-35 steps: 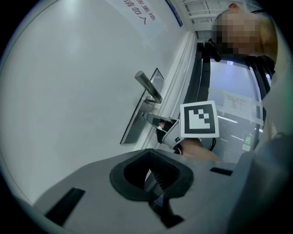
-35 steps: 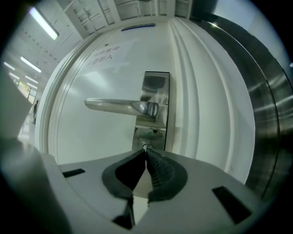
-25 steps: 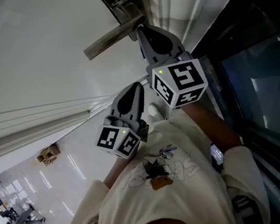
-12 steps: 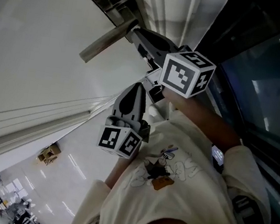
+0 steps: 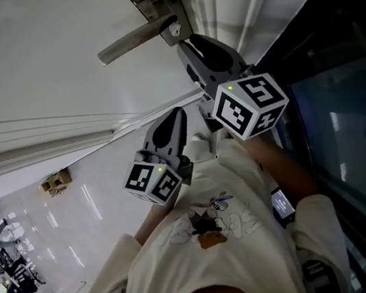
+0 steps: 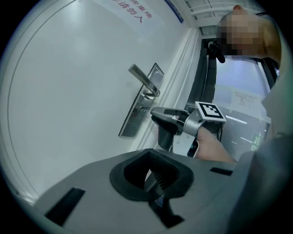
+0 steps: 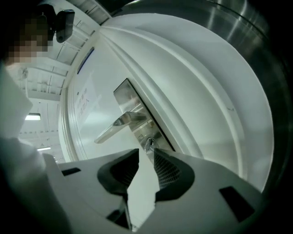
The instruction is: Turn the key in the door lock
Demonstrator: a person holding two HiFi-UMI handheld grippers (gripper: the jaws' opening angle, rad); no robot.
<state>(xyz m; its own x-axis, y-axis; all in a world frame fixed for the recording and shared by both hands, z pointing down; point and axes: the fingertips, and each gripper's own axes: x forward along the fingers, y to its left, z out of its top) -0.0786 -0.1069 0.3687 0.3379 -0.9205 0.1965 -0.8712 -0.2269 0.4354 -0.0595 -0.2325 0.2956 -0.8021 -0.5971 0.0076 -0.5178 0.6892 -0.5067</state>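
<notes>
The white door carries a steel lock plate [image 7: 137, 114] with a lever handle [image 7: 119, 125]. Below the lever a small metal key [image 7: 149, 143] sticks out of the lock. My right gripper [image 7: 145, 157] points at the key. Its jaws are opening, and the key head sits at their tips with a clear gap and no pad pressing on it. In the head view the right gripper [image 5: 180, 37] reaches up to the lever handle [image 5: 135, 40]. My left gripper [image 5: 171, 123] hangs lower, away from the door. In its own view the left gripper [image 6: 153, 178] is shut on nothing.
White door-frame mouldings [image 7: 192, 91] run beside the lock plate. A dark glass panel [image 5: 357, 102] lies to the right in the head view. The person's white shirt [image 5: 221, 253] fills the lower part of that view. A printed notice [image 6: 137, 13] is stuck high on the door.
The right gripper has rolled at the lock, its marker cube showing different faces, and has edged slightly right. The left gripper has stayed where it was.
</notes>
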